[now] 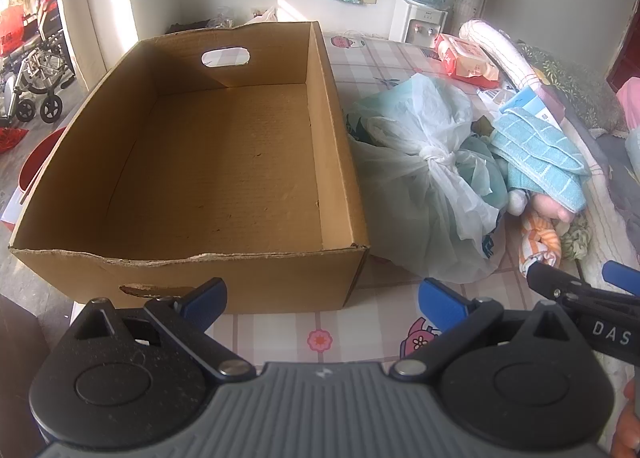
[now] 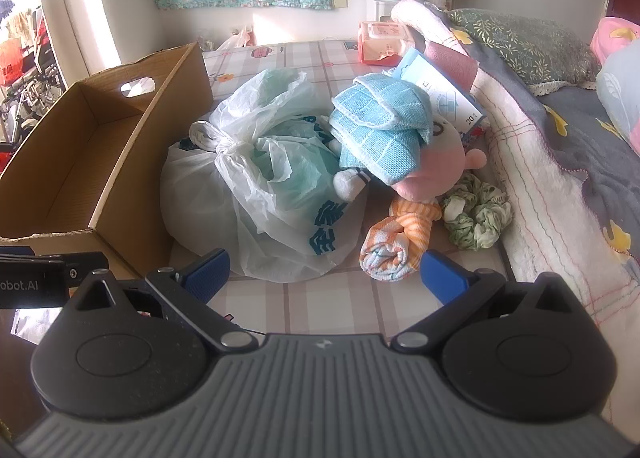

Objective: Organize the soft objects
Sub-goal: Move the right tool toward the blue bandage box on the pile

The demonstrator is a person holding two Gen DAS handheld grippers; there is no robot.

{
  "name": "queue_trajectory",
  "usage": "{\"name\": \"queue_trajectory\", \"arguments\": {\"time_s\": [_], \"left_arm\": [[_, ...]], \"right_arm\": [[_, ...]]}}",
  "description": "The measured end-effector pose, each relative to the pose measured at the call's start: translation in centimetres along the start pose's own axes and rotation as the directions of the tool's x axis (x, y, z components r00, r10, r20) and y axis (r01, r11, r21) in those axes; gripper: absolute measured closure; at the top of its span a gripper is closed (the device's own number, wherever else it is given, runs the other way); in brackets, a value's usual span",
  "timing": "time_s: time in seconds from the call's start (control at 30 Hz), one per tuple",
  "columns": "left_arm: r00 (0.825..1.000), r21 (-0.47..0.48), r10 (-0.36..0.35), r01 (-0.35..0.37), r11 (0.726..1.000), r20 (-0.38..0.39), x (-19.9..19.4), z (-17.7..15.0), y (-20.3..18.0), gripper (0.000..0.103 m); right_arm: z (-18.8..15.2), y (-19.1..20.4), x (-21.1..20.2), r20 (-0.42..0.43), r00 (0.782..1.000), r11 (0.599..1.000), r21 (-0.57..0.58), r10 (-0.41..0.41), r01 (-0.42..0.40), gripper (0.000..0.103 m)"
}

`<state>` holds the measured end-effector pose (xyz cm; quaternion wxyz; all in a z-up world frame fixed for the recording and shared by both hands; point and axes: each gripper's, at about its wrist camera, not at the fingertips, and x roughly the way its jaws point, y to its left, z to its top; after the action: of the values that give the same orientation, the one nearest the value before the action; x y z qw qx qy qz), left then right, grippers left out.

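The left gripper [image 1: 322, 300] hangs with its jaws spread wide and nothing between them, just short of the near wall of the cardboard box [image 1: 200, 282]; that wall's top edge is torn and ragged, and a handle slot is cut in the far wall; the box floor is bare, so the whole interior is open room. The box sits on a checked tablecloth [image 1: 304, 330], and its right wall touches a knotted plastic bag [image 1: 432, 162], leaving no gap on that side; a clear strip of cloth lies between the gripper and the bag.

The right gripper [image 2: 324, 274] is likewise wide apart and empty, held just before the bag [image 2: 256, 178] and a rolled orange-striped cloth [image 2: 396, 246], whose end lies near the right finger; whether it touches, the view does not settle.

The right wrist view shows the pile plainly: a blue checked towel [image 2: 380, 130] lying over a pink plush toy [image 2: 432, 170], a green scrunchie [image 2: 476, 218] just beside the striped cloth, and a folded blanket [image 2: 532, 162] hemming the pile on the right; the left view shows the scrunchie only as a scrap at the edge, but it alone shows the box floor in full, a water dispenser [image 1: 420, 22] by the far wall, and a wheelchair [image 1: 36, 74] beyond the box on the left.
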<state>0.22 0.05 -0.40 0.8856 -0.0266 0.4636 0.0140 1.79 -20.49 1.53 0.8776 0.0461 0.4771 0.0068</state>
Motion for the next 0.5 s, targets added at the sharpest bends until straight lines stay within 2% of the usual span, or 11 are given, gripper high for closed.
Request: {"name": "queue_trajectory", "arguments": {"time_s": [0.17, 0.4, 0.5], "left_arm": [[1.000, 0.023, 0.015, -0.016, 1.000, 0.023, -0.7, 0.1, -0.2, 0.001], [0.994, 0.153, 0.011, -0.027, 0.988, 0.109, -2.1, 1.4, -2.0, 0.000], [0.988, 0.187, -0.063, 0.036, 0.982, 0.140, -2.5, 2.4, -3.0, 0.000]], "right_arm": [[0.0, -0.4, 0.0, 0.007, 1.000, 1.000, 0.008, -0.002, 0.002, 0.001], [0.1, -2.6, -0.8, 0.076, 0.997, 0.998, 0.066, -0.014, 0.009, 0.001], [0.0, -4.2, -1.3, 0.140, 0.989, 0.994, 0.102, -0.039, 0.025, 0.001]]}}
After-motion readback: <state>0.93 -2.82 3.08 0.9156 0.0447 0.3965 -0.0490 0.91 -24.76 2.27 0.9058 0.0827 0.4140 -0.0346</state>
